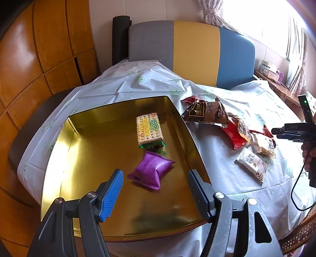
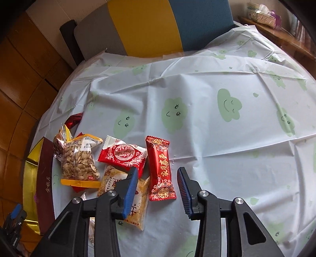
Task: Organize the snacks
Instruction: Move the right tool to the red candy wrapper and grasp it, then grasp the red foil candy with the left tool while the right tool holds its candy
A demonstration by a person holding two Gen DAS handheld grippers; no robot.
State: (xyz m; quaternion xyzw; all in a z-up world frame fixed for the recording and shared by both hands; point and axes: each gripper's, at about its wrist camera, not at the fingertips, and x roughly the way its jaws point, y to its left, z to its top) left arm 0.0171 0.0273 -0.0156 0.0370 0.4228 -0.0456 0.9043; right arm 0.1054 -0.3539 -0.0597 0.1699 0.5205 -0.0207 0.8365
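Note:
An open gold tin (image 1: 57, 138) stands on the table with a cracker packet (image 1: 149, 128) and a purple packet (image 1: 152, 170) inside. My left gripper (image 1: 155, 173) hovers open above the tin's near end, holding nothing. To the tin's right lies a heap of snacks, among them a brown packet (image 1: 207, 112) and a white packet (image 1: 251, 164). In the right wrist view, a long red packet (image 2: 160, 168) lies between the fingers of my right gripper (image 2: 158, 170). The pads stand apart from it. Beside it lie a red-and-white cake packet (image 2: 123, 156), a seed bag (image 2: 79, 158) and an orange packet (image 2: 140, 197).
A white tablecloth (image 2: 217, 138) with green cloud faces covers the round table. A grey, yellow and blue chair back (image 1: 195, 51) stands behind it. Wooden cabinets (image 1: 29, 69) are at the left, and a shelf with a tissue box (image 2: 260, 13) at the far right.

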